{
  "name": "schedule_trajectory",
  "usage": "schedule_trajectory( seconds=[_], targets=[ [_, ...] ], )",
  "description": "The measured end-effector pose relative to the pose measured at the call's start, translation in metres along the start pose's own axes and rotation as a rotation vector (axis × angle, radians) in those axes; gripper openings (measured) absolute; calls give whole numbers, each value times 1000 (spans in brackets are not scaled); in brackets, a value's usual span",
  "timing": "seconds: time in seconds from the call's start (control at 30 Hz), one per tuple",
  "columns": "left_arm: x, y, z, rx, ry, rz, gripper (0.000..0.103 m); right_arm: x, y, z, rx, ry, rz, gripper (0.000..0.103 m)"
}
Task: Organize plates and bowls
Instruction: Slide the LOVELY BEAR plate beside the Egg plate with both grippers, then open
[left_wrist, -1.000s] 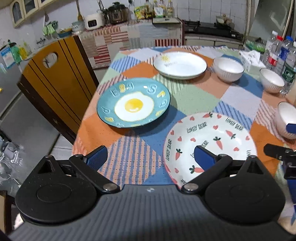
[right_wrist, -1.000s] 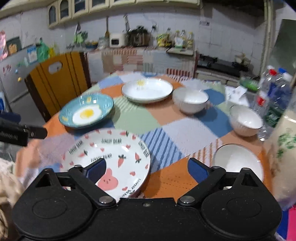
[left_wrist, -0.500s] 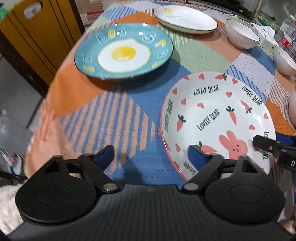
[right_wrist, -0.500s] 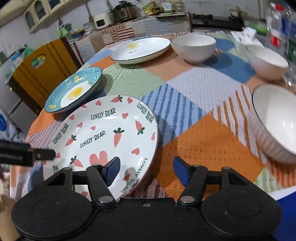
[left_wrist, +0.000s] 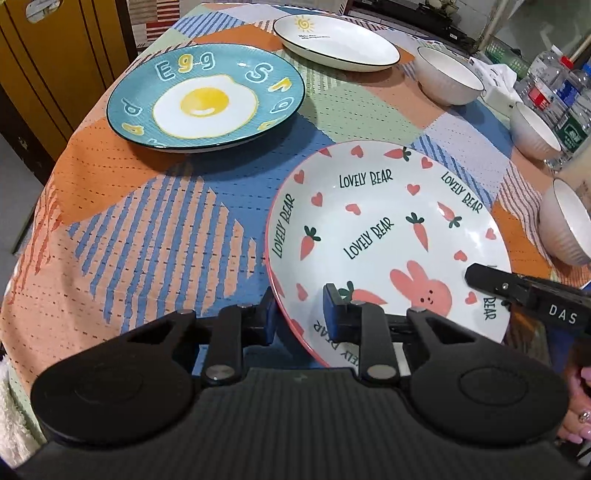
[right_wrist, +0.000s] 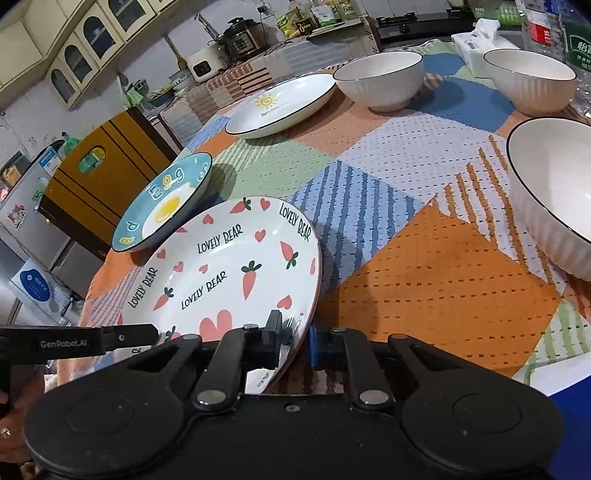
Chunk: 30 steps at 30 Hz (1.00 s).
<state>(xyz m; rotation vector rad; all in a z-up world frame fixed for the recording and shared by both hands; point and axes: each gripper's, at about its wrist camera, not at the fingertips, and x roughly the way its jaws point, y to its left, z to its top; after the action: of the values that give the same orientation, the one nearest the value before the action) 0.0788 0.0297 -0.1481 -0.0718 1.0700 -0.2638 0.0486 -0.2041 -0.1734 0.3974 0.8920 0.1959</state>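
A white plate with carrots, hearts and "LOVELY BEAR" lettering (left_wrist: 369, 229) (right_wrist: 221, 266) lies at the near edge of the table. My left gripper (left_wrist: 299, 317) straddles its near-left rim, jaws closing, pads against the rim. My right gripper (right_wrist: 293, 341) pinches the near-right rim the same way, jaws closing. Each gripper's finger shows in the other's view. Behind are a blue fried-egg plate (left_wrist: 207, 99) (right_wrist: 166, 206) and a white plate with a sun (left_wrist: 336, 40) (right_wrist: 280, 103). Three white bowls (right_wrist: 380, 79) (right_wrist: 532, 79) (right_wrist: 554, 192) stand to the right.
A patchwork tablecloth (left_wrist: 147, 229) covers the table. A yellow-brown wooden chair back (left_wrist: 55, 55) stands off the left edge. Water bottles (left_wrist: 554, 92) and a tissue pack (left_wrist: 495, 74) crowd the far right. A kitchen counter with appliances (right_wrist: 240, 40) lies beyond.
Both grippers came down toward the bear plate, and their jaws went from wide apart to narrow around its near rim, one on each side.
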Motion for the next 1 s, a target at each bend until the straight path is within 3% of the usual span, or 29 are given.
schedule_trajectory(
  seconds=[0.2, 0.57, 0.77, 1.0],
  targets=[
    [-10, -3, 3, 35, 20, 2, 26, -10, 9, -2, -94, -38, 0, 19],
    [-29, -24, 38, 94, -86, 49, 28, -29, 12, 22, -116, -129, 22, 19],
    [-13, -36, 67, 114, -104, 32, 28, -24, -1, 43, -57, -154, 0, 19],
    [20, -39, 107, 121, -70, -21, 28, -7, -15, 56, 5, -157, -55, 20]
  ],
)
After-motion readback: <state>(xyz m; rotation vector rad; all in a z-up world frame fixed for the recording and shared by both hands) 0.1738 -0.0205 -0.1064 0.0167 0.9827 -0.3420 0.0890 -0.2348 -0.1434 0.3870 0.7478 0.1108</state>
